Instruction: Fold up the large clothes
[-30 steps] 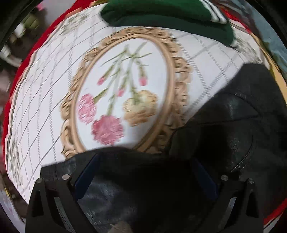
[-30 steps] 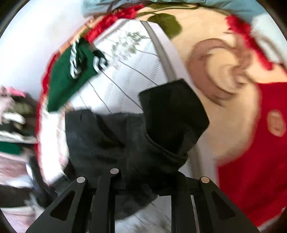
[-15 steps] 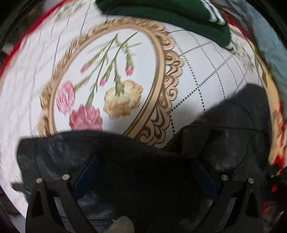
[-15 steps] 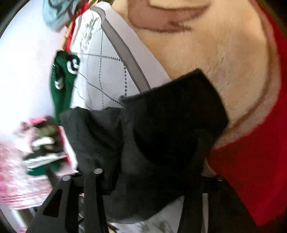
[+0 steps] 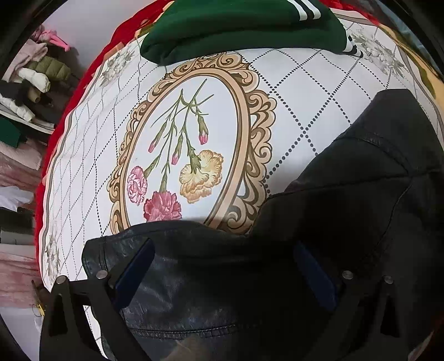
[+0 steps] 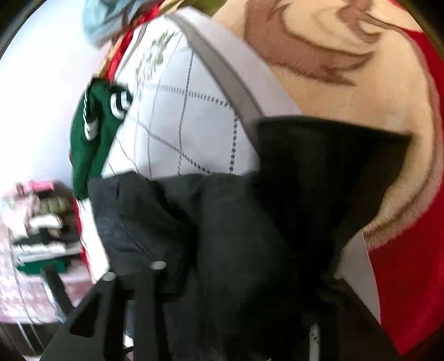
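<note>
1. Covering the near half of the left wrist view, the black jacket [image 5: 277, 283] lies bunched on the white floral bedcover [image 5: 291, 91]; against half a second ago, its far edge sits nearer and lower, uncovering the whole flower medallion [image 5: 191, 155].
2. Left claw [image 5: 222, 266]: fingers [image 5: 133, 272] set wide apart, with jacket fabric draped over and between them; whether any fabric is pinched cannot be told.
3. Right claw [image 6: 222, 280]: the left finger [image 6: 116, 305] shows and the rest is buried under dark cloth, so its state cannot be told. Its view is blurred and has swung since the earlier frame, bringing more quilted white cover into sight.
4. Green striped garment [image 5: 241, 25]: folded at the far edge of the bedcover, well apart from the jacket.
5. Open room: bare bedcover between jacket and green garment.
6. Edges: red blanket [image 6: 410, 277] borders the cover at right; clothes shelves [image 5: 25, 83] stand beyond the left edge.
</note>
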`<state>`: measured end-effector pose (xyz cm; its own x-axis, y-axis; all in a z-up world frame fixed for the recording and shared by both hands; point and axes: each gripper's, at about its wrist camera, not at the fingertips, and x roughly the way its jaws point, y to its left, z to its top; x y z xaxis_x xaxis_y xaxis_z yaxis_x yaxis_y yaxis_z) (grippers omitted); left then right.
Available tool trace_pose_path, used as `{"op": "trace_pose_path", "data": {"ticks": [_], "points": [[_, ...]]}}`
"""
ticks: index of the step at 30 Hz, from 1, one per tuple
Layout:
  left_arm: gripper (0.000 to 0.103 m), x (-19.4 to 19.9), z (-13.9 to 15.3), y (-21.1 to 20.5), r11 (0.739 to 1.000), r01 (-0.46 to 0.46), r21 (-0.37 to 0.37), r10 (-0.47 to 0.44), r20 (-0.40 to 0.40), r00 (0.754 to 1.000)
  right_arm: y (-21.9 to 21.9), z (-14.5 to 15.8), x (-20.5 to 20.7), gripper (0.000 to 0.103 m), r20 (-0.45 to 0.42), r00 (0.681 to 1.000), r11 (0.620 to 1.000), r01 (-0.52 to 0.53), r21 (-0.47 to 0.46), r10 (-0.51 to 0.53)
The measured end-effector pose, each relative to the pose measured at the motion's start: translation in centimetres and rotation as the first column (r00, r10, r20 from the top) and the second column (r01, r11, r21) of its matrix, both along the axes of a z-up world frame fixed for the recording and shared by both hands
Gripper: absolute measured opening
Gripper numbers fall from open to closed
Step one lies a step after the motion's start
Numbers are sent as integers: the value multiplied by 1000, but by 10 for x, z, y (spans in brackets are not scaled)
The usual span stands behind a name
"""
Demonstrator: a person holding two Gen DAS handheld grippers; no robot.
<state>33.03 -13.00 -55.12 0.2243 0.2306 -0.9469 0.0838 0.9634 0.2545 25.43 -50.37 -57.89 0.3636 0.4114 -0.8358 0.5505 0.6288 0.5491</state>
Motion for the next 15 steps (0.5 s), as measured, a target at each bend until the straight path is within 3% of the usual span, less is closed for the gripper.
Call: {"op": "trace_pose_path", "data": {"ticks": [3, 7, 12, 15], "points": [[103, 8, -5, 5, 1000, 14, 13, -15, 15, 1000, 3, 17, -4, 20, 37, 999, 1000, 28, 5, -29], [103, 5, -6, 12, 1000, 13, -2, -13, 20, 1000, 20, 55, -8, 16, 108, 994, 1000, -11, -1, 11], [103, 3, -5, 23, 996, -33, -81, 32, -7, 999, 66, 112, 4, 15, 187, 963, 980, -181, -86, 194], [103, 3, -6, 34, 990, -53, -128, 50, -26, 998, 97, 135, 13, 15, 203, 929, 947, -281, -154, 309]]}}
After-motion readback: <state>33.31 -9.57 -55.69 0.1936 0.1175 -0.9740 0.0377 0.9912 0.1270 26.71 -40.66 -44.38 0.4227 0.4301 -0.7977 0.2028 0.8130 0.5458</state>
